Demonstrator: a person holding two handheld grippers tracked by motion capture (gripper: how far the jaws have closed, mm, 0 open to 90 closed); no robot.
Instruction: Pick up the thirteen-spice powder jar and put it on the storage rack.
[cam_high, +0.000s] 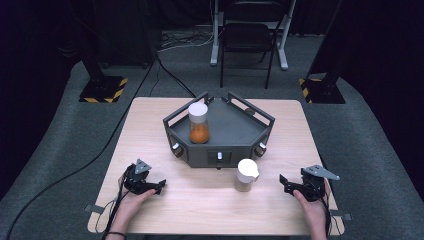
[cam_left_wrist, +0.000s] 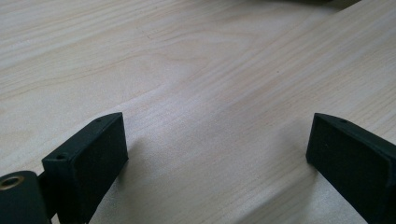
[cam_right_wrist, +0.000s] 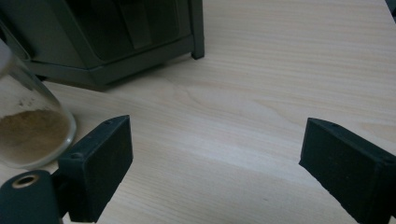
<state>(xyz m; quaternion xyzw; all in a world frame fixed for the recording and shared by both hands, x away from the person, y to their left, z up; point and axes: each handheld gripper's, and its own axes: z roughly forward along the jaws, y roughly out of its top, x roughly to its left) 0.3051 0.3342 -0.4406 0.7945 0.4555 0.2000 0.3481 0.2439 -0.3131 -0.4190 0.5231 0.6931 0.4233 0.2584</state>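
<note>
Claws rest wide and empty on the table (cam_high: 165, 210): left claw (cam_high: 161, 186) at 7 o'clock, right claw (cam_high: 283, 182) at 5. No step looks begun. Two jars: orange-filled jar (cam_high: 198, 123) inside the grey tray (cam_high: 250, 136), powder jar (cam_high: 246, 175) just before it, likeliest first grasp.
</note>
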